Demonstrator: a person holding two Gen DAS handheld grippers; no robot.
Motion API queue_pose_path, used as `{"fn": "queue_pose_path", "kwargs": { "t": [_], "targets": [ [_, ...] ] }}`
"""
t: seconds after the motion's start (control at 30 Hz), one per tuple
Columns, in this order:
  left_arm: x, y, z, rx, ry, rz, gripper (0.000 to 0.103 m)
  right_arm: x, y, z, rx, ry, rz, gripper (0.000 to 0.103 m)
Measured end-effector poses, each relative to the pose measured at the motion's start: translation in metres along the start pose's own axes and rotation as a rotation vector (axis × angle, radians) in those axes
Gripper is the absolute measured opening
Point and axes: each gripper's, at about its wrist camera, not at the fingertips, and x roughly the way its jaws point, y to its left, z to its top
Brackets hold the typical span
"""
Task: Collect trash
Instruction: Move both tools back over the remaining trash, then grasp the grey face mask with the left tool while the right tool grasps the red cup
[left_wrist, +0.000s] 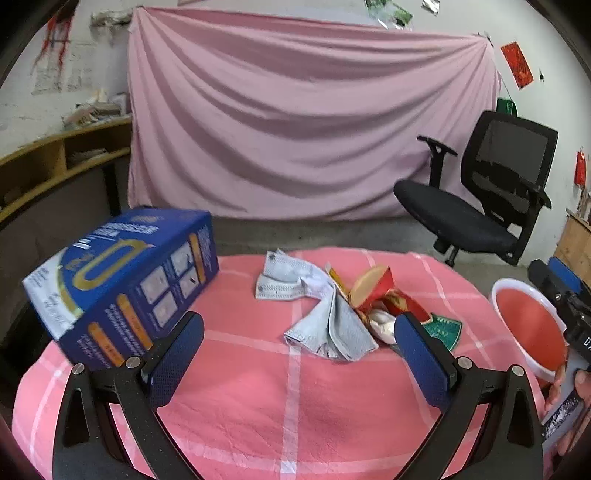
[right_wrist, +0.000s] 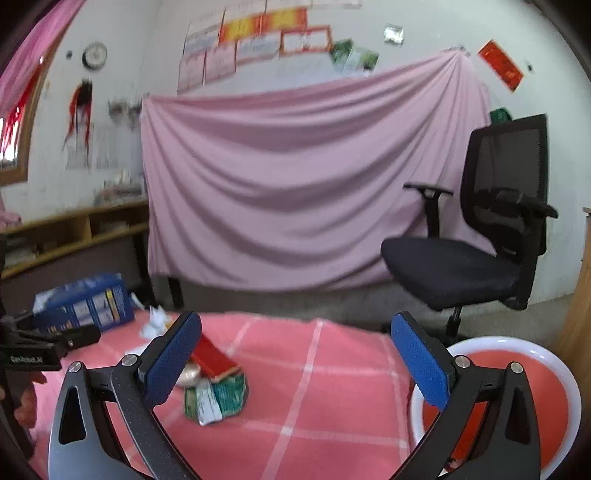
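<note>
Status: no item collected yet, as judged. The trash pile (left_wrist: 343, 314) (masks, wrappers) lies mid-tabletop (left_wrist: 258, 398); the red bin (left_wrist: 532, 325) at the right edge shows nothing inside. Left tongs (left_wrist: 295, 354) and right tongs (right_wrist: 295, 358): both spread wide, holding nothing. Remaining: all transfers.

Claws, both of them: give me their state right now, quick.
Left claw: open, holding nothing, above the tablecloth short of the trash pile.
Right claw: open, holding nothing, with the red bin at its right.
</note>
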Motion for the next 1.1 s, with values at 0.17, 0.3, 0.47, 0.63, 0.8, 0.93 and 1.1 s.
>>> {"fn": "queue_pose_path", "kwargs": {
  "t": [0.17,0.3,0.47,0.63,0.8,0.93,1.1],
  "targets": [
    [0.022,0.002,0.004,0.017,0.077,-0.039,0.092,0.028,0.000,-0.002,0.023,0.097,0.078,0.103],
    [0.045,0.005,0.008,0.004,0.169,-0.084,0.070,0.053,0.004,-0.004,0.021,0.185,0.118,0.100],
    [0.070,0.008,0.011,-0.023,0.265,-0.129,0.053,0.066,0.014,-0.007,-0.022,0.261,0.177,0.097],
    [0.080,0.014,0.013,-0.041,0.307,-0.130,0.037,0.082,0.027,-0.014,-0.075,0.356,0.229,0.085],
    [0.077,0.023,0.012,-0.066,0.303,-0.141,0.019,0.093,0.038,-0.017,-0.136,0.407,0.260,0.071],
    [0.075,0.019,0.011,-0.048,0.304,-0.147,0.011,0.100,0.050,-0.020,-0.199,0.432,0.267,0.065],
    [0.072,0.020,0.008,-0.044,0.305,-0.150,0.007,0.109,0.056,-0.025,-0.233,0.480,0.259,0.046]
  ]
}}
